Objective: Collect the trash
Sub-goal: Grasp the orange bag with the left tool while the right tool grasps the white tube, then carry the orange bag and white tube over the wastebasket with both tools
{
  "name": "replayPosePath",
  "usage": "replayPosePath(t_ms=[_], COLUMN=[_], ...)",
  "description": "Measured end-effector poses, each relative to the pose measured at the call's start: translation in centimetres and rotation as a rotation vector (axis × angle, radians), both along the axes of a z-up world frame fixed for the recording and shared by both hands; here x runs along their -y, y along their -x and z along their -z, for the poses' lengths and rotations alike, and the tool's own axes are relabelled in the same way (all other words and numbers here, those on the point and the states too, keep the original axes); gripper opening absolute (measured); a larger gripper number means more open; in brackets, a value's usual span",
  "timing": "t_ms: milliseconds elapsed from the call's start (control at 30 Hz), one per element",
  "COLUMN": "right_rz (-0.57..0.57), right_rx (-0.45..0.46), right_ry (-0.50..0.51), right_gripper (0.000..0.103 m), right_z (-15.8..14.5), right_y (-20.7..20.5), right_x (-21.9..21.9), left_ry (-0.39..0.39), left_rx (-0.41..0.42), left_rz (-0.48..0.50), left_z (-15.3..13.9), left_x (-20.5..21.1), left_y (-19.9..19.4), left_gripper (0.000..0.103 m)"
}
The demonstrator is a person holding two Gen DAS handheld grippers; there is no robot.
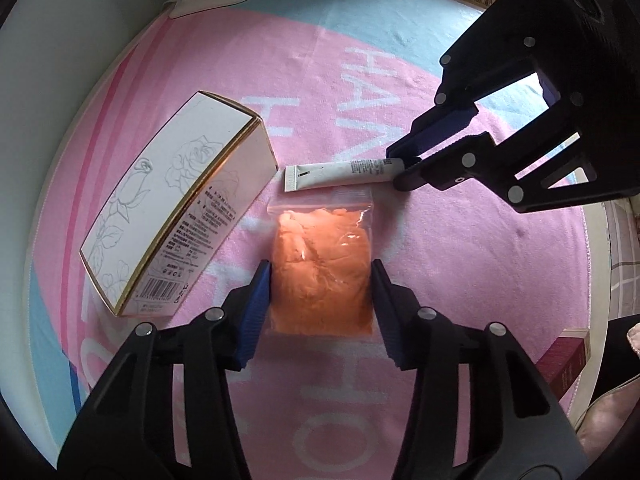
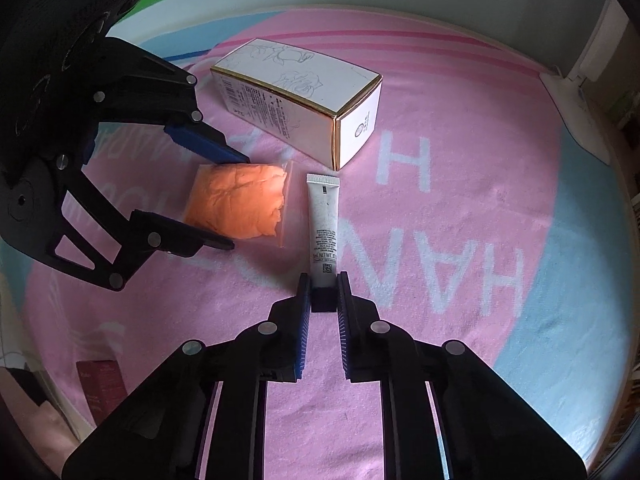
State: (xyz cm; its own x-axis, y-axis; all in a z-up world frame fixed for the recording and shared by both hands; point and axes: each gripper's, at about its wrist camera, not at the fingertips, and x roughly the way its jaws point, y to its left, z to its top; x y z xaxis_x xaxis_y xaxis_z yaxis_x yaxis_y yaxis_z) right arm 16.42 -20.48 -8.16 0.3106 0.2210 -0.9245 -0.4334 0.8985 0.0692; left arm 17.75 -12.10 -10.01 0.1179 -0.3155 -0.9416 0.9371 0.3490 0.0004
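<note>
Orange bag [image 1: 320, 268] sits pinched in my left claw [image 1: 322, 270]; my right claw [image 2: 323, 284] clamps the white tube's [image 2: 324, 220] cap, mid-rug [image 2: 460, 320].

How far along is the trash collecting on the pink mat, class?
Done: nothing looks collected yet; every item lies on the mat. In hand: the right gripper is shut on the white tube at its cap end, and the left gripper pinches the orange bag. Left: the rose-printed box lies untouched.
</note>
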Motion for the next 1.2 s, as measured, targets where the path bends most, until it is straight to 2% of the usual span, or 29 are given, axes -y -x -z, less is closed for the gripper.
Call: replayPosePath(t_ms=[133, 400, 700, 833, 1200], right_rz=[0.024, 0.083, 0.166, 0.216, 0.391], right_rx=[-0.007, -0.012, 0.012, 0.026, 0.048], right_ry=[-0.02, -0.034, -0.046, -0.055, -0.06], right_gripper=[0.014, 0.014, 0.014, 0.014, 0.014], right_z=[-0.7, -1.7, -3.1, -3.6, -4.6], right_y=[0.3, 3.9, 8.6, 10.6, 20.2], right_x=[0.8, 3.5, 6.2, 7.3, 13.2], left_ry=[-0.016, -0.023, -0.019, -0.015, -0.006], left_rx=[0.023, 0.064, 0.099, 0.12, 0.152], left_rz=[0.023, 0.048, 0.099, 0.155, 0.314], left_z=[-0.3, -1.6, -3.4, -4.4, -6.0], left_x=[-0.4, -0.7, 1.5, 3.3, 9.2], left_y=[0.8, 2.6, 5.2, 7.6, 16.0], left_gripper=[0.046, 0.046, 0.046, 0.046, 0.046])
